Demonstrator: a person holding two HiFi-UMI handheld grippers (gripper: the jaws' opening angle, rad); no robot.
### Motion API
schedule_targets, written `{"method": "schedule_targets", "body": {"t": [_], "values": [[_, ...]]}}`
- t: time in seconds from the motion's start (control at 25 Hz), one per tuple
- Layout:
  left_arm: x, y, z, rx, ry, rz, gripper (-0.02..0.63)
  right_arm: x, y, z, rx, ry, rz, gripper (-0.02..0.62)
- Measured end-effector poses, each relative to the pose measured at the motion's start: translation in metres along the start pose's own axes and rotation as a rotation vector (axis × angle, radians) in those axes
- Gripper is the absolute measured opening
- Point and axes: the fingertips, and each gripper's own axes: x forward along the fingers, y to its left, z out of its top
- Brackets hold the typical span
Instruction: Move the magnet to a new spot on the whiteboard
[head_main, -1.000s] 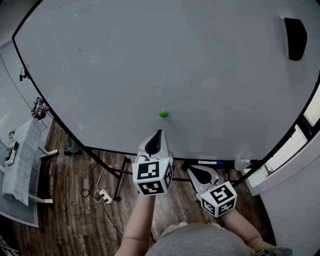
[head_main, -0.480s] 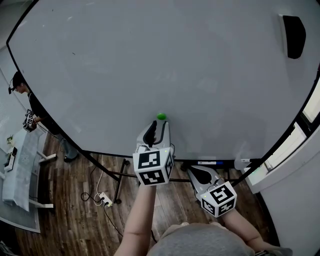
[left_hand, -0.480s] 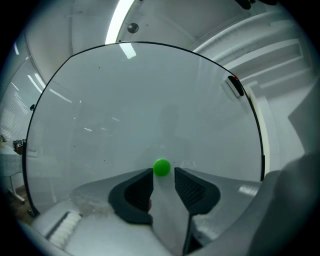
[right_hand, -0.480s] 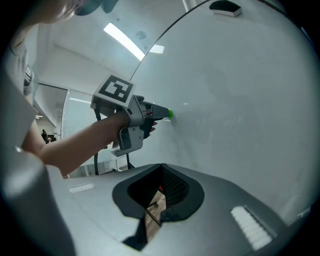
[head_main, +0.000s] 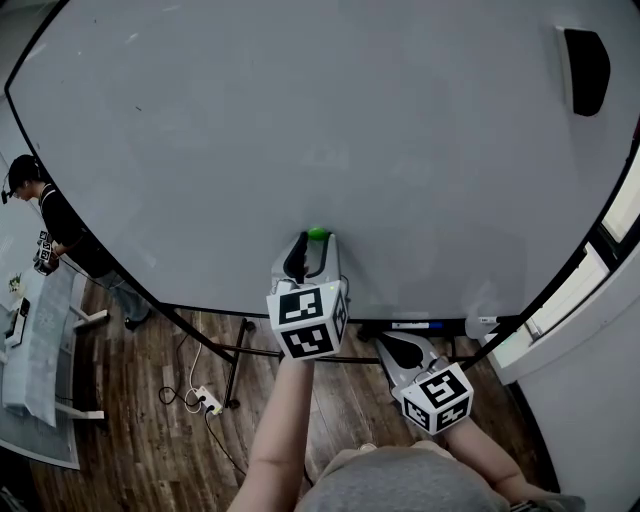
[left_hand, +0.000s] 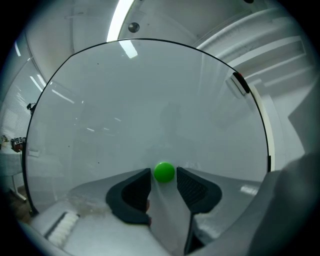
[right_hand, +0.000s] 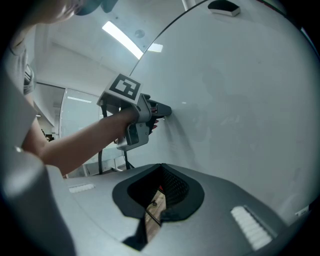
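Here we hold the left claw (head_main: 313, 248) up against the whiteboard (head_main: 300, 120), its tips right at the board's surface. Its jaws are opening, and the round green magnet (left_hand: 164, 171) sits between the two dark pads (left_hand: 134, 189). There is a thin gap on each side, so the pads do not press on it. The magnet sticks to the board low down and about midway across, just above the bottom edge. It is well apart from the black eraser (head_main: 588, 72) that hangs near the board's upper right corner.

We keep the right claw (head_main: 396, 345) lower and to the right of the left one, nearer to us, below the board's bottom edge. Its jaws are pressed together at the tips with nothing between them. In the right gripper view only a sliver of wooden floor (head_main: 170, 440) shows through the slot behind the tips. That same view shows our left arm (right_hand: 85, 137) reaching to the board.

A marker (head_main: 412, 325) lies on the ledge under the board, to the right of the left claw. Far off at the left edge a person (head_main: 40, 215) in dark clothes stands beside the board's frame. A white power strip (head_main: 208, 397) lies on the floor below.
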Motion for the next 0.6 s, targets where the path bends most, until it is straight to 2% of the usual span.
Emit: {"method": "schedule_targets", "body": {"t": [0.16, 0.6], "values": [[0.0006, 0.0023, -0.0003, 0.014, -0.005, 0.038, 0.158, 0.0025, 0.0009, -0.0013, 0.002, 0.002, 0.01, -0.002], [-0.0009, 0.0049, 0.0004, -0.002, -0.006, 0.067, 0.135, -0.0044, -0.002, 0.0039, 0.002, -0.007, 0.005, -0.002]]}}
